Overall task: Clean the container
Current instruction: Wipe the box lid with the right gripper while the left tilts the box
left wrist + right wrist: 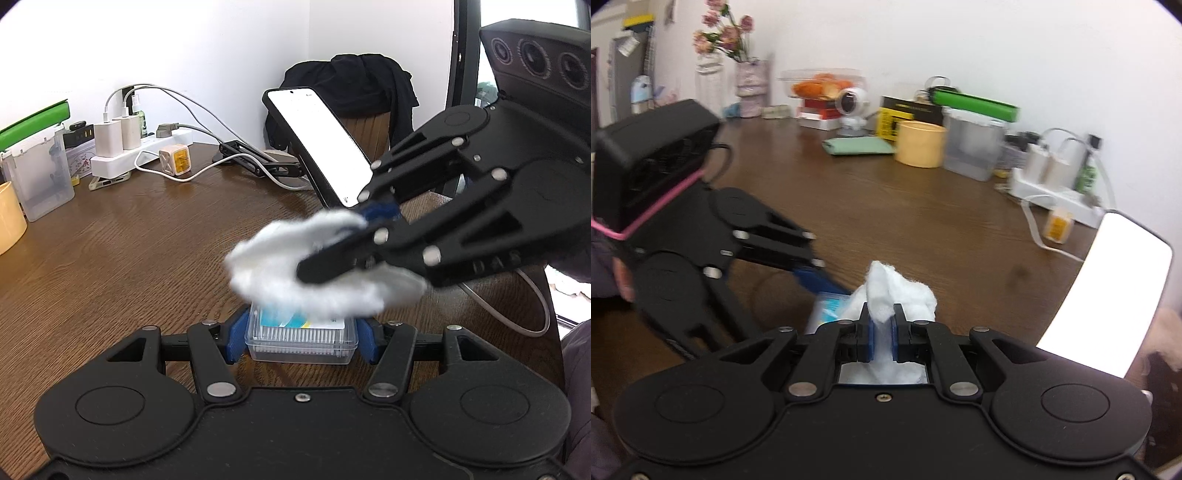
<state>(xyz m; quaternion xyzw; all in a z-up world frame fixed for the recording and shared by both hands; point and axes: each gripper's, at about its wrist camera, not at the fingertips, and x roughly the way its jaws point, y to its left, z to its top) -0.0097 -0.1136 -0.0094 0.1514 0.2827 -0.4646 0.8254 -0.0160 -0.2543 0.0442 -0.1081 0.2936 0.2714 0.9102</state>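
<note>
Two tongs at work: my left tongs are clamped on the box, held just above the tabletop; my right tongs pinch the wad against its lid. Press too hard and I could twist the box loose.

Beyond the gripper fingers a lit phone leans on its stand; a white power strip and yellow cup lie farther off, leftward.

Tongs: two. Container: one. Cotton wad: one. Phone: one.
</note>
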